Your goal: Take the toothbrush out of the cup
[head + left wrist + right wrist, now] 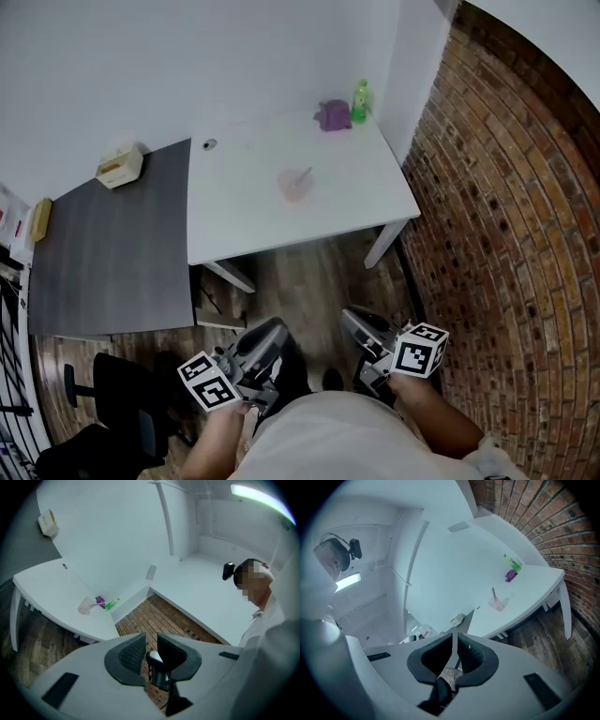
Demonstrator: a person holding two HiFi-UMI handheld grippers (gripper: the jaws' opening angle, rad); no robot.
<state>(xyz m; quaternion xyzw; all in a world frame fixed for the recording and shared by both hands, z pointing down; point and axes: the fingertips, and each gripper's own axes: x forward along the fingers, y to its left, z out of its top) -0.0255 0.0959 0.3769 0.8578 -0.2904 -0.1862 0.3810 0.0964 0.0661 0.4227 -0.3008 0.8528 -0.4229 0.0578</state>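
A pink see-through cup (294, 185) stands near the middle of the white table (234, 211), with a toothbrush (303, 175) leaning in it. The cup also shows small and far off in the left gripper view (86, 605) and in the right gripper view (498, 603). Both grippers hang low by the person's body, well short of the table. My left gripper (272, 336) (151, 641) is open by a narrow gap, with nothing in it. My right gripper (359, 323) (454, 640) is shut, its pads together and empty.
A purple object (332, 115) and a green bottle (360, 101) stand at the white table's far right corner. A dark grey table (112, 253) with a tissue box (120, 166) adjoins on the left. A brick wall (506, 206) runs along the right; a black chair (112, 403) is low left.
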